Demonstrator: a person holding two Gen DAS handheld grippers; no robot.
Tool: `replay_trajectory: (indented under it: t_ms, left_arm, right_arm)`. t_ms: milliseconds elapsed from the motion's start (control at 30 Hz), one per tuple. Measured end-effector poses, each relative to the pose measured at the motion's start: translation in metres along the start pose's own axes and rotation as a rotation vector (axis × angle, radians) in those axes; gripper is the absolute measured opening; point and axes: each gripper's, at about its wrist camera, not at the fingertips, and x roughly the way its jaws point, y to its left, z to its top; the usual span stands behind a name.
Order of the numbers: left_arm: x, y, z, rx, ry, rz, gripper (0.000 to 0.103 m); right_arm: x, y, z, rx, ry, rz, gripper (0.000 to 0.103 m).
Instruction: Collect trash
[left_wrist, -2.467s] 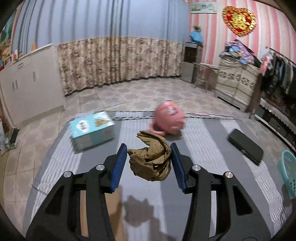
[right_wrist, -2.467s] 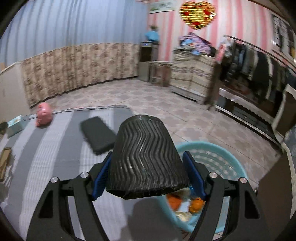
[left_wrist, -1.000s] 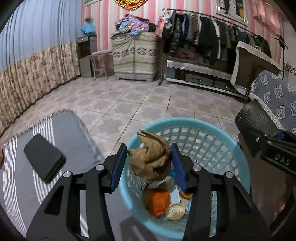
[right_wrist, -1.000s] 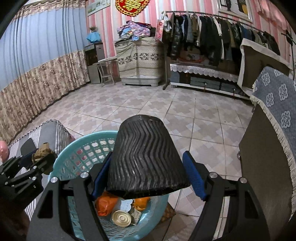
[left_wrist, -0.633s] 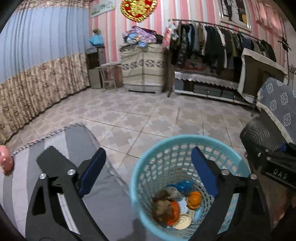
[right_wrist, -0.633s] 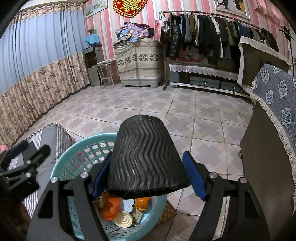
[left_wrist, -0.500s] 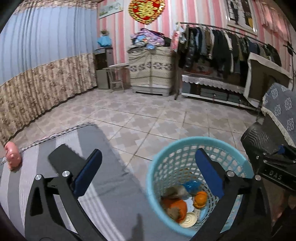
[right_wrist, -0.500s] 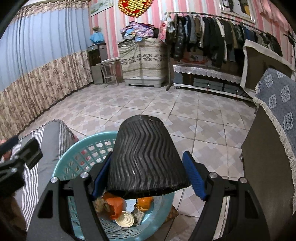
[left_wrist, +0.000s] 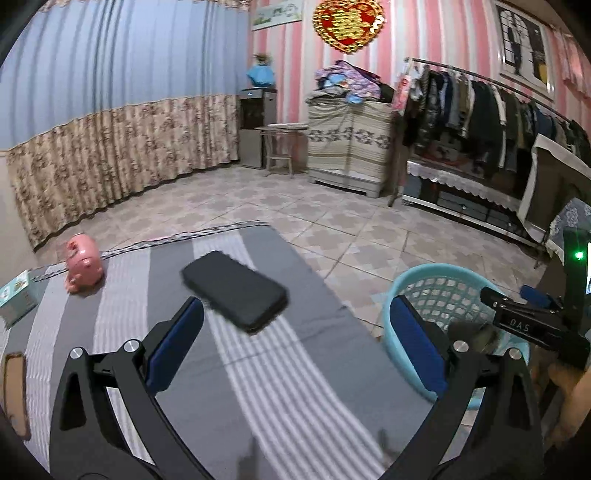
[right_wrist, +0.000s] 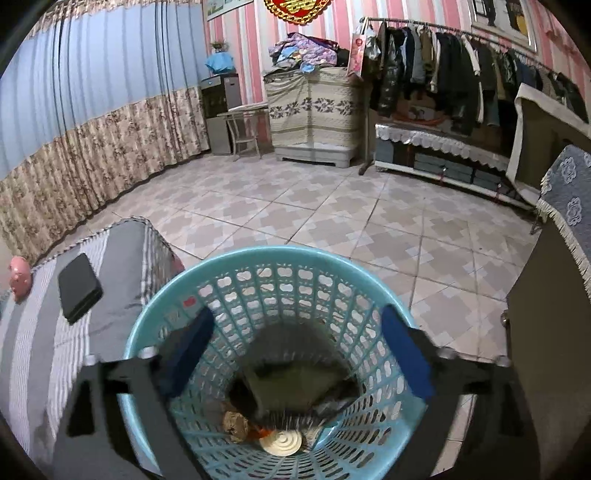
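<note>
The blue basket (right_wrist: 192, 280) stands on the floor by the table's right end; it also shows in the left wrist view (left_wrist: 417, 273). My right gripper (right_wrist: 295, 354) is open and empty, right above the basket. The black ribbed cup (right_wrist: 295, 384) lies inside it on top of a brown paper wad (right_wrist: 234, 422), a tin lid (right_wrist: 280, 441) and other trash. My left gripper (left_wrist: 295, 345) is open and empty above the striped grey tablecloth (left_wrist: 258, 387).
A black case (left_wrist: 234, 290), a pink piggy bank (left_wrist: 83, 264), a teal box (left_wrist: 16, 297) and a brown object (left_wrist: 14, 391) lie on the table. A clothes rack (right_wrist: 461, 66) and cabinets line the far wall. A dark cabinet (right_wrist: 554, 332) stands right of the basket.
My left gripper opened, dropped the brown wad in the basket and swung back left over the table. My right gripper opened and the black cup fell into the basket.
</note>
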Motion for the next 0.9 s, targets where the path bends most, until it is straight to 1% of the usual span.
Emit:
replay_trajectory:
  t_ms: [100,267,367,433,533,633,767,833,900]
  left_arm:
    - [-0.011,0.017,-0.004,-0.017,-0.007,0.035,0.097]
    - [-0.036,0.041,-0.014,-0.034,-0.025,0.098,0.098]
    - [-0.055,0.056,-0.024,-0.031,-0.029,0.132,0.098]
    - [-0.064,0.060,-0.031,-0.031,-0.035,0.144,0.098]
    - [-0.083,0.073,-0.040,-0.044,-0.040,0.157,0.098]
    - [-0.099,0.082,-0.046,-0.053,-0.059,0.165,0.098]
    - [-0.124,0.091,-0.060,-0.023,-0.079,0.196,0.098]
    - [-0.135,0.094,-0.067,-0.011,-0.087,0.208,0.098]
    - [-0.147,0.100,-0.074,-0.015,-0.092,0.205,0.098]
  right_arm:
    - [0.001,0.000,-0.001,-0.004,0.001,-0.022,0.098]
    - [-0.007,-0.006,0.001,0.029,-0.018,-0.042,0.098]
    - [-0.018,0.002,-0.003,0.008,-0.039,-0.056,0.098]
    - [-0.027,0.010,-0.006,-0.013,-0.048,-0.049,0.098]
    - [-0.044,0.027,-0.015,-0.050,-0.055,-0.017,0.098]
    - [-0.069,0.050,-0.024,-0.071,-0.082,0.040,0.098]
    - [-0.095,0.073,-0.040,-0.043,-0.089,0.131,0.098]
    - [-0.106,0.086,-0.051,-0.053,-0.080,0.153,0.098]
    - [-0.122,0.102,-0.064,-0.089,-0.089,0.170,0.098]
